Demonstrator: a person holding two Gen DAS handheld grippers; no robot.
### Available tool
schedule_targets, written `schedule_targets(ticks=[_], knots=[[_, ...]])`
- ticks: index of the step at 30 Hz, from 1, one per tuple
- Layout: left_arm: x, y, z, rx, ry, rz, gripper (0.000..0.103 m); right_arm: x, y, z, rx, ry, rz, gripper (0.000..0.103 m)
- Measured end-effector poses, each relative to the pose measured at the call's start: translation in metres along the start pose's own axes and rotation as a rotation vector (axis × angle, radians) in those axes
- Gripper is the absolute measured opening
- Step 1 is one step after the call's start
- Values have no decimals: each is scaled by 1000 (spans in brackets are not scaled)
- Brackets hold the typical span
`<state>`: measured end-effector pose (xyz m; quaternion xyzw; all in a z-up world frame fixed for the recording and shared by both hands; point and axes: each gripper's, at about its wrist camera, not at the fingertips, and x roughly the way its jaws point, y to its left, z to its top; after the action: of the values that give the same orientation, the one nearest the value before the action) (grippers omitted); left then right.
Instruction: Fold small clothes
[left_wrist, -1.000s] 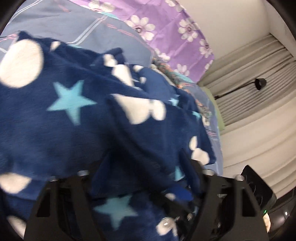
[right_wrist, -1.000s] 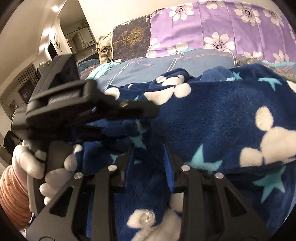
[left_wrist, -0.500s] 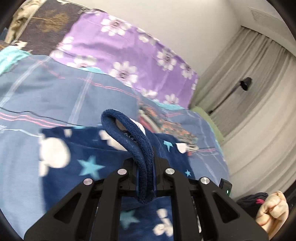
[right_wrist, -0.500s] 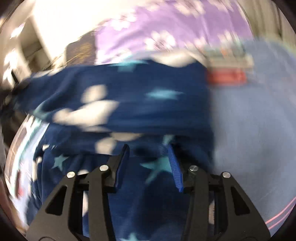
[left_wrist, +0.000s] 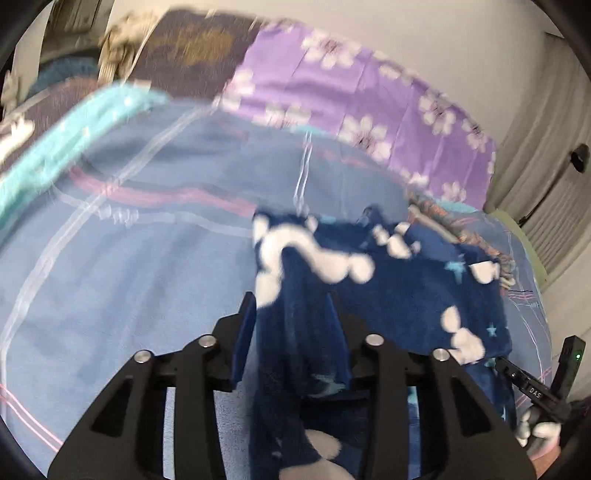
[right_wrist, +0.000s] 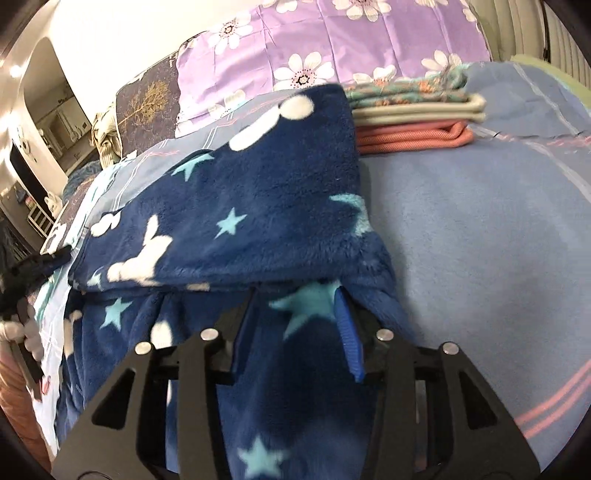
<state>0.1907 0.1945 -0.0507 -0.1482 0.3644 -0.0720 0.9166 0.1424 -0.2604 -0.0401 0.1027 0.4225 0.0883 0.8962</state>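
Mostly blurred, the left wrist view is smearing the far bed edge and pillows. Left claw (left_wrist: 291, 306) is standing partly apart, its jaws having just been opening, with a fold of the navy star-print fleece garment (left_wrist: 406, 280) hanging between them; whether the pads are still pressing it I cannot tell. Right claw (right_wrist: 295, 317) jaws have also been opening, fleece (right_wrist: 258, 206) lying between them, grip unclear too. Garment is lying folded over on the blue bed cover (right_wrist: 480, 229), toward its middle. Only the right view is showing the stack of folded clothes (right_wrist: 413, 118) near the head edge, touching the fleece. A gloved hand (left_wrist: 535, 432) is getting cut off at the frame corner.
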Motion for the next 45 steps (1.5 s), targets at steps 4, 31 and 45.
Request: schedule_targets(ticks=[4, 31, 45], knots=[[-9, -33, -2, 84, 10, -122, 40, -33, 26, 16, -97, -88, 69, 35], [171, -125, 65, 81, 341, -78, 65, 108, 47, 160, -48, 69, 24, 42], [161, -109, 49, 127, 273, -8, 14, 121, 51, 131, -142, -20, -90, 26]])
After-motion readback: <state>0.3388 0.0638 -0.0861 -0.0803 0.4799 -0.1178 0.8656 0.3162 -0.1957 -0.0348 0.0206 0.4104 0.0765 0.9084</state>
